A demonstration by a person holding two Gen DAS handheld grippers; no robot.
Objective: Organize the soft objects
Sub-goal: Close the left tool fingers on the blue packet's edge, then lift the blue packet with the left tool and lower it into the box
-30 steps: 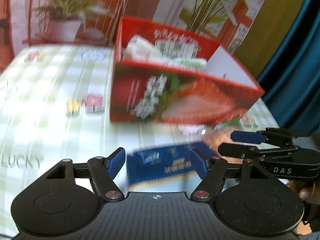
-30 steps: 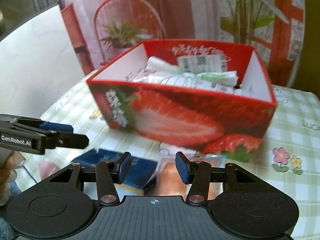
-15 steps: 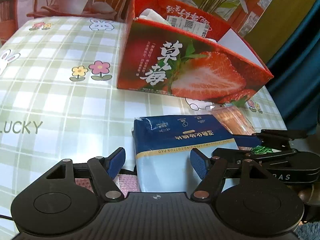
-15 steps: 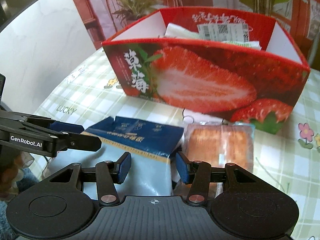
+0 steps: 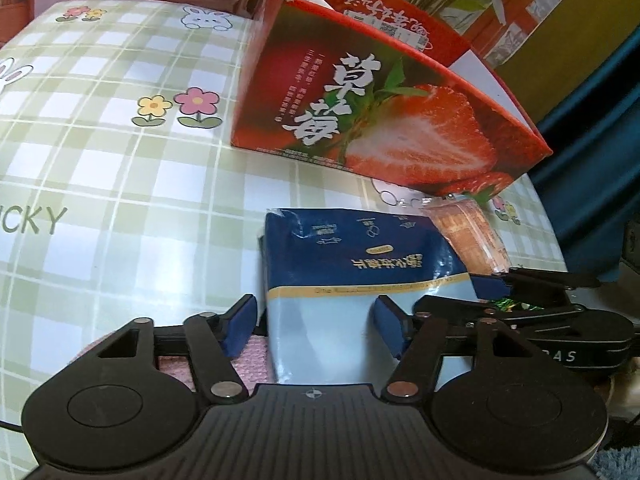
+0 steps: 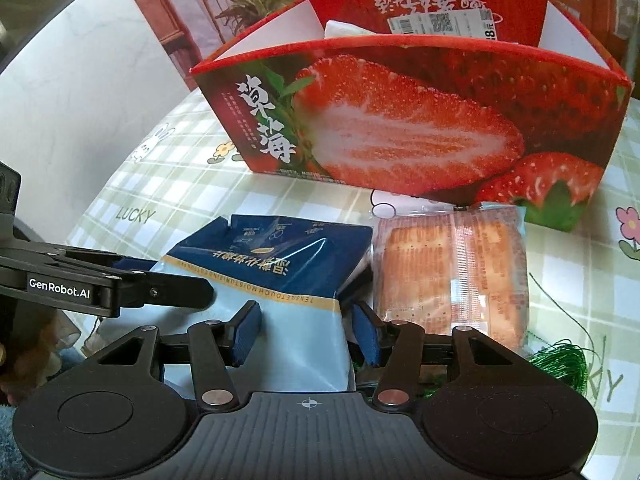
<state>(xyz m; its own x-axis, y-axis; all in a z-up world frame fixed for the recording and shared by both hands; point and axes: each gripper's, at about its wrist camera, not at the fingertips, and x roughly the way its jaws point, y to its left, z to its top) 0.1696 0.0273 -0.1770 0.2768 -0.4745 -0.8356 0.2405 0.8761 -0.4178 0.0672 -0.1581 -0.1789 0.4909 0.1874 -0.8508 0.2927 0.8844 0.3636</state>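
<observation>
A blue and pale tissue pack (image 5: 352,276) lies on the checked tablecloth in front of the red strawberry box (image 5: 384,128). My left gripper (image 5: 316,326) is open, its fingers on either side of the pack's near end. My right gripper (image 6: 306,334) is open too, straddling the same pack (image 6: 280,276) from the right side. An orange wrapped cracker pack (image 6: 452,268) lies just right of the tissue pack, and shows in the left wrist view (image 5: 468,240). The box (image 6: 400,112) holds white packets and a labelled bag.
A pink cloth (image 5: 256,364) lies under the left gripper. Green stringy material (image 6: 560,364) lies at the right near the table edge. A potted plant and chair stand behind the table (image 5: 100,160). A dark blue curtain hangs at the right.
Both grippers have come down and forward toward the table, so the tissue pack now sits between each gripper's fingers. The box looks closer and higher in both views.
</observation>
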